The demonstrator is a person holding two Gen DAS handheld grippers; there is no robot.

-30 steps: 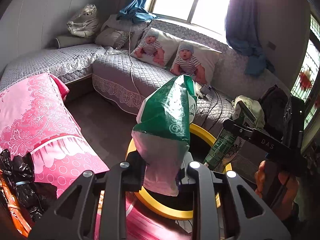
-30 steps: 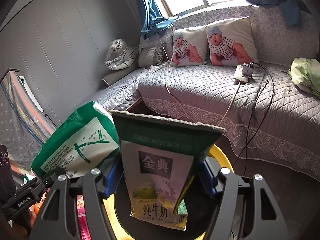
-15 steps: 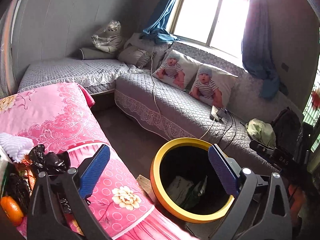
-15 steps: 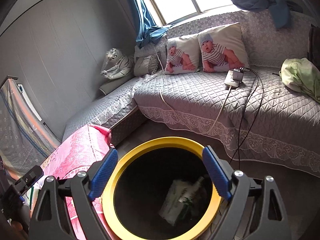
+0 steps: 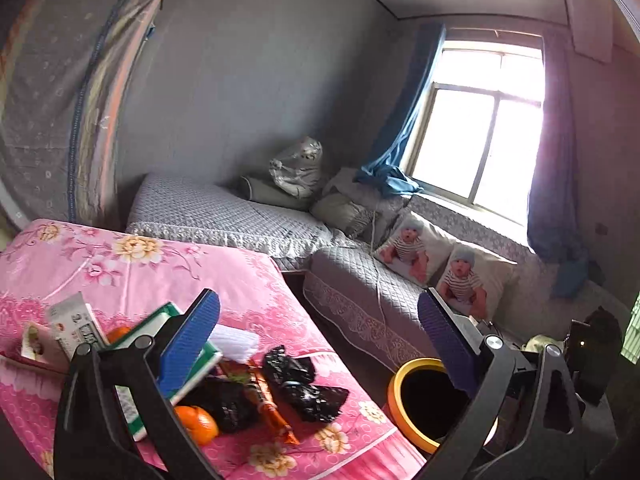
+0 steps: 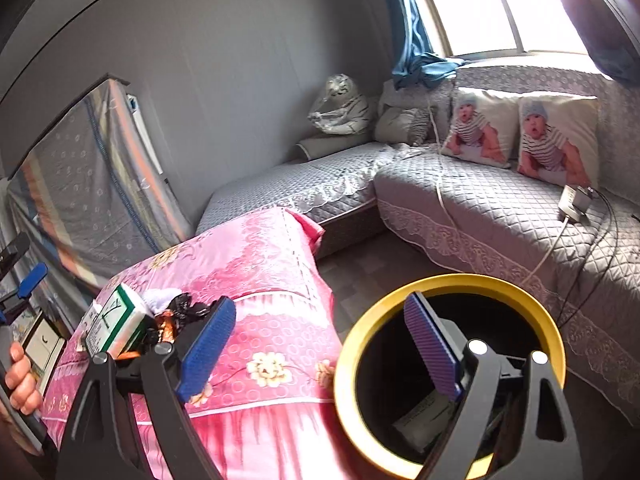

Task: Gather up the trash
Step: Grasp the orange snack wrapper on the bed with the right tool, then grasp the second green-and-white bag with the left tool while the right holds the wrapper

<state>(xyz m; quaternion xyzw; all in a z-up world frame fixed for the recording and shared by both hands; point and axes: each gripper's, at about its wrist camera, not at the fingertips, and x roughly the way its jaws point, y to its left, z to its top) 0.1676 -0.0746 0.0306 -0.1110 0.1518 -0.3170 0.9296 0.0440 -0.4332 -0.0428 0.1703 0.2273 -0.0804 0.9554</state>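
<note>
Both cartons have gone from the jaws since a second ago: the green-and-white pack held by the left hand-held gripper (image 5: 318, 340) and the milk carton held by the right hand-held gripper (image 6: 318, 348) now lie in the yellow-rimmed bin (image 6: 448, 286). Pale packaging shows at its bottom in the right wrist view. Left jaws have just been opening and stand wide, nothing between them. Right jaws likewise spread, empty.

Step in hand: drop done, both hands swinging back toward the litter for another pick.

Remaining trash sits in a heap on the pink flowered tabletop (image 5: 132, 272):
- green-and-white carton (image 5: 160, 364), partly behind the left finger
- crumpled black plastic bags (image 5: 304, 384)
- orange snack wrapper (image 5: 268, 408)
- white wad (image 5: 236, 342), tissue perhaps; blur makes it hard to say
- two oranges (image 5: 198, 424) among it, probably not trash

Heap lies below and between the left fingers, near. For the right hand-held gripper it is off past the left finger, well apart; the bin is directly under that one.

Next move calls for lowering the left jaws over one piece, the black bag or the carton, and closing on it without dragging the oranges along.
</note>
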